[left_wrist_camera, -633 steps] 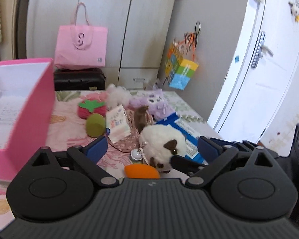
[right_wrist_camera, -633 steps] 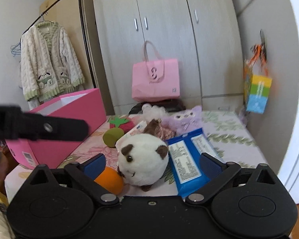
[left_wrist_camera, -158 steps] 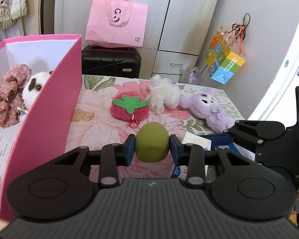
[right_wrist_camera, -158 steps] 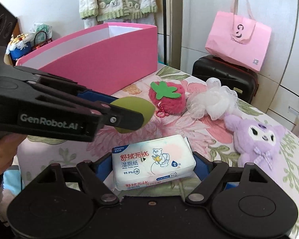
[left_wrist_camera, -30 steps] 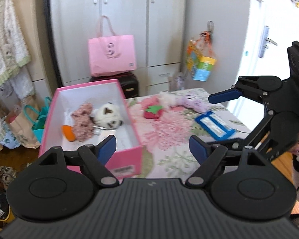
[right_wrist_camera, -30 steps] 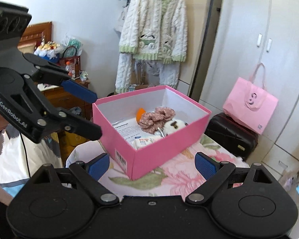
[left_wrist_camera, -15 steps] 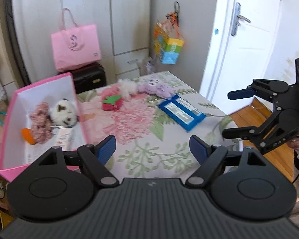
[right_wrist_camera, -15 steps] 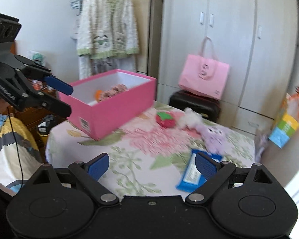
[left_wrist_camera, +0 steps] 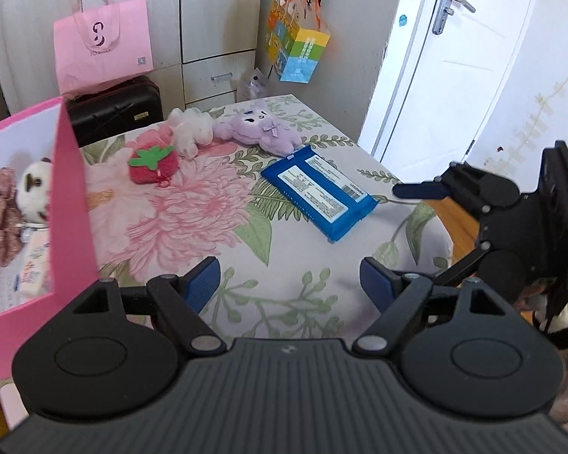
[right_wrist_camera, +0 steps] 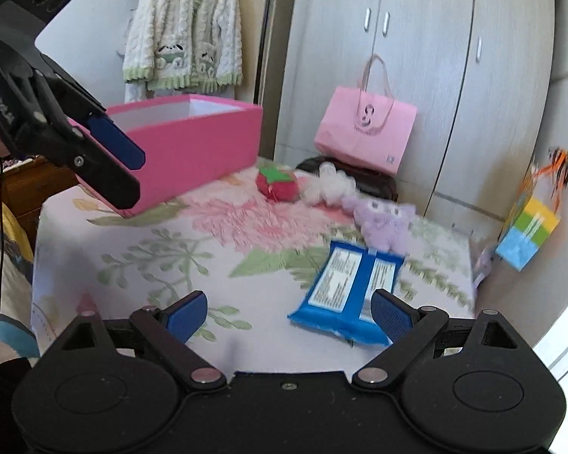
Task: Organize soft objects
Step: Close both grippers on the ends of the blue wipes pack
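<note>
jaws of both grippers wide, empty; blue packet, seemingly wipes, lies unobstructed.

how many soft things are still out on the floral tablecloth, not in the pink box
4: red plush strawberry nearest the box, white fluffy pouf beside it, purple plush bunny further right, blue wipes pack nearest the right gripper.

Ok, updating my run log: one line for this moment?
left tool open, empty | right tool open, empty | blue wipes pack on table | pink box part-filled

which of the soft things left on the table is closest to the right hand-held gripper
The blue wipes pack: it lies right by the right hand-held gripper, nearer than the purple plush, white pouf and strawberry plush.
</note>
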`<state>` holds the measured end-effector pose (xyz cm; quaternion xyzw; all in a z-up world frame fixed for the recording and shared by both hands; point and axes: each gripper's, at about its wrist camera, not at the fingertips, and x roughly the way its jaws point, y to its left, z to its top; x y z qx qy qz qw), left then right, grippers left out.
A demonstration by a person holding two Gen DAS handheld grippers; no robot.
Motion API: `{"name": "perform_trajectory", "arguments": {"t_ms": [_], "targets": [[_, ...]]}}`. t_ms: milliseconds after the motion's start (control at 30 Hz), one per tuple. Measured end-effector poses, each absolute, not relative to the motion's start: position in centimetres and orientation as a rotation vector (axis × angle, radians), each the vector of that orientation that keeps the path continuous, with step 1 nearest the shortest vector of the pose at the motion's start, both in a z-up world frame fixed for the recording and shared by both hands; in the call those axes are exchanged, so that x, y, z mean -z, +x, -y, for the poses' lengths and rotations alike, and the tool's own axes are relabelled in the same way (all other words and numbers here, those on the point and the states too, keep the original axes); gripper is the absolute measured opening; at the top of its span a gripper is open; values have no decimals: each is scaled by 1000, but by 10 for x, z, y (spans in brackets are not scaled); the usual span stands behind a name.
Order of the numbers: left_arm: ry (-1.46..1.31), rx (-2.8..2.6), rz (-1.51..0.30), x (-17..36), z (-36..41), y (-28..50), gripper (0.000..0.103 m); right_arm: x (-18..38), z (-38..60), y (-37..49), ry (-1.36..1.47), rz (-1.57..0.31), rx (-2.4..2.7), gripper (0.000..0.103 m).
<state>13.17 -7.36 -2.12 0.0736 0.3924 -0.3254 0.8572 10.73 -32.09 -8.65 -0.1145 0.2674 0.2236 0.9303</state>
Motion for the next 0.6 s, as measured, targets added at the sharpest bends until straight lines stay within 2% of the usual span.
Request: {"name": "perform_trajectory", "arguments": {"t_ms": [367, 600], "targets": [[207, 610, -717, 61, 124, 161, 77, 116, 334, 155, -167, -565, -405, 96], [42, 647, -807, 87, 147, 196, 77, 131, 334, 176, -161, -585, -376, 96]]}}
